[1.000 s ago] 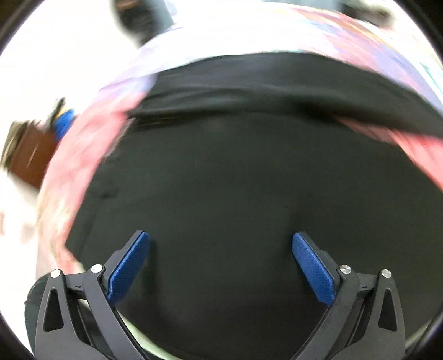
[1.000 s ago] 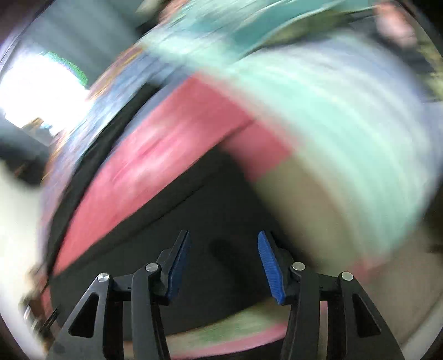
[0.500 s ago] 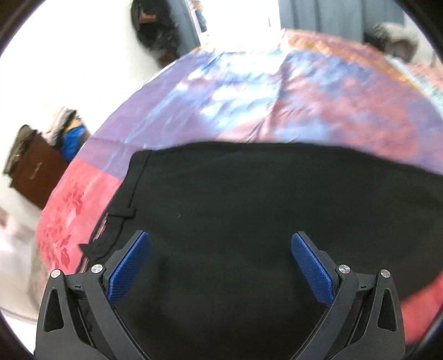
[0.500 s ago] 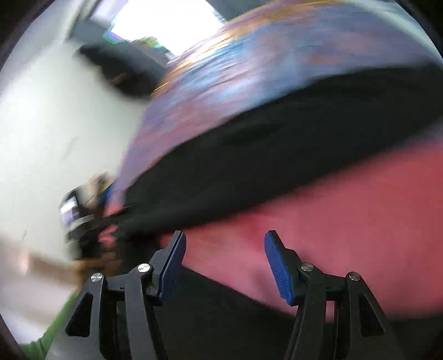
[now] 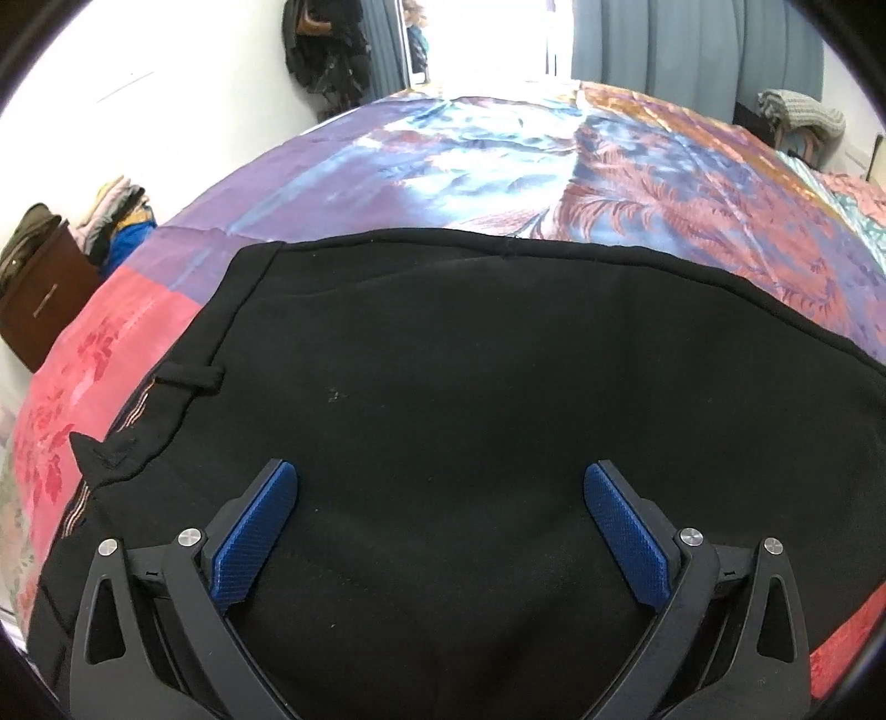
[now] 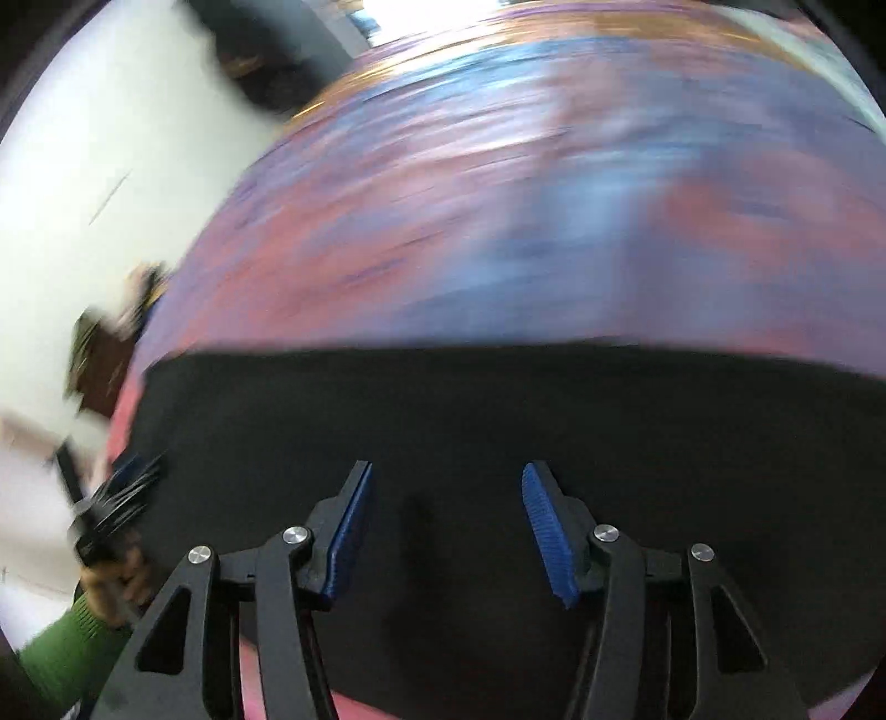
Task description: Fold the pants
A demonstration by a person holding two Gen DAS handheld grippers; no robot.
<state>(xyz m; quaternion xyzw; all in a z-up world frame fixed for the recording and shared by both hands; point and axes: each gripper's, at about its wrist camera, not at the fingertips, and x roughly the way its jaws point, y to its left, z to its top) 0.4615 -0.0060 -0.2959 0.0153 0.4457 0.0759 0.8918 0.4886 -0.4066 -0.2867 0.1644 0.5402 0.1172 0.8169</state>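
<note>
Black pants [image 5: 470, 399] lie flat on a bed, folded over, with the waistband and a belt loop [image 5: 188, 379] at the left. My left gripper [image 5: 440, 531] is open and empty, just above the pants' near part. In the blurred right wrist view the pants [image 6: 498, 421] fill the lower half. My right gripper [image 6: 443, 531] is open and empty above them. The left gripper [image 6: 111, 509] and the hand in a green sleeve show at the left edge of that view.
The bed has a patterned purple, blue and pink cover [image 5: 526, 166]. A brown cabinet [image 5: 44, 293] with piled clothes stands by the white wall at the left. Dark bags [image 5: 326, 55] hang at the back. Grey curtains [image 5: 692, 44] hang behind the bed.
Both cameras swung up and steadied over the pants. The right gripper moved from the pink cover back above the black cloth. Both grippers stayed open.
</note>
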